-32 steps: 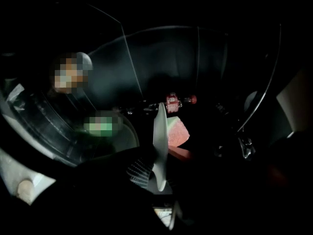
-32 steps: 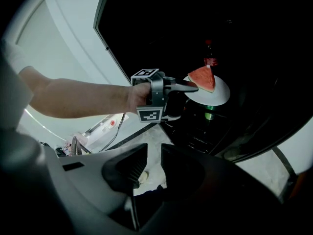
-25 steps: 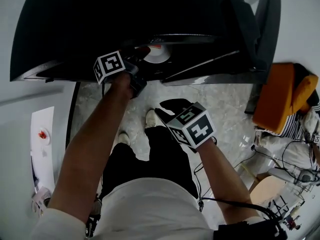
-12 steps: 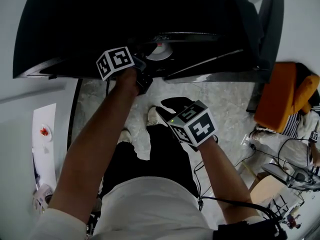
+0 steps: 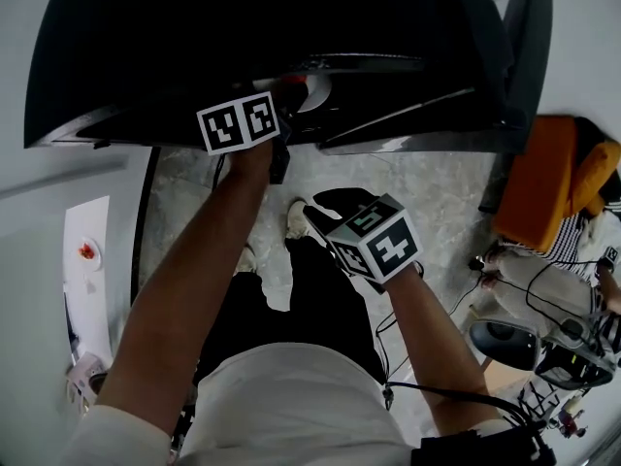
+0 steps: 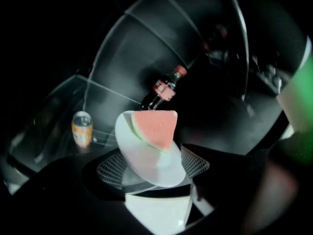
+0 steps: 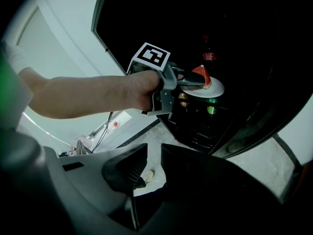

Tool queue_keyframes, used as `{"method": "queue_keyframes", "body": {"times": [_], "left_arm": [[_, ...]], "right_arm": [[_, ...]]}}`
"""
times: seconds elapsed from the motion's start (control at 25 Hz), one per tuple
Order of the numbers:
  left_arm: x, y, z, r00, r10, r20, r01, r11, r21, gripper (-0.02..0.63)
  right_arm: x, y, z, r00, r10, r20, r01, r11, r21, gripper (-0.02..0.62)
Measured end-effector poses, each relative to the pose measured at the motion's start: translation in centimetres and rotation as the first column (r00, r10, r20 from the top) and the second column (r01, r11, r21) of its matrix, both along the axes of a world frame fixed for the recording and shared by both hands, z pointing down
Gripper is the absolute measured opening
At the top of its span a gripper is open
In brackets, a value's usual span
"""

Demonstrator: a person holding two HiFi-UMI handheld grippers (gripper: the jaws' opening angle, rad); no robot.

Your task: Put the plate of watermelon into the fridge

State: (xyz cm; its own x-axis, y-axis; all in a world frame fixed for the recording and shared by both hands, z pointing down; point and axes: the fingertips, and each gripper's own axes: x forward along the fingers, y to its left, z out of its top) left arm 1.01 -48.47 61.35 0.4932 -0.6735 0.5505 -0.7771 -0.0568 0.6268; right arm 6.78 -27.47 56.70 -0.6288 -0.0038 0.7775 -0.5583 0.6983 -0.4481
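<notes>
Now let go, the left gripper [image 7: 185, 80] reaches into the fridge [image 5: 243, 27] with its jaws wide, having just been opening. The near rim of the plate [image 6: 151, 163] lies between them, with no pad pressing on it. Just ahead, the plate and its watermelon wedge [image 6: 157, 127] rest on a shelf. A bottle [image 6: 165, 88] stands beyond and a can [image 6: 82, 129] ahead to the left. Well behind, outside the fridge, the right gripper [image 7: 154, 155] hangs nearly closed on nothing. Placement appears done; what is left is probably to withdraw and close the fridge.
</notes>
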Motion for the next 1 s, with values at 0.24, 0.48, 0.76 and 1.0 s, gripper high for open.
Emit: {"method": "queue_keyframes", "body": {"times": [0.24,0.48,0.76,1.0], "left_arm": [[0.4,0.4,0.9,0.979,0.087,0.185,-0.092,0.995,0.022,0.339],[-0.1,0.7,1.8,0.919,0.135,0.37,-0.155,0.988,0.025,0.341],[-0.3,0.4,2.2,0.886,0.15,0.438,-0.162,0.987,-0.01,0.344],[-1.3,0.5,1.5,0.925,0.075,0.372,-0.078,0.997,-0.006,0.344]], "right_arm": [[0.4,0.4,0.4,1.0,0.01,-0.005,-0.01,1.0,-0.017,0.098],[0.8,0.1,0.5,1.0,0.018,-0.003,-0.019,1.0,-0.02,0.098],[0.9,0.0,0.8,1.0,0.023,-0.011,-0.023,0.999,-0.024,0.097],[1.0,0.5,0.8,0.999,0.028,-0.015,-0.028,0.999,-0.03,0.098]]}}
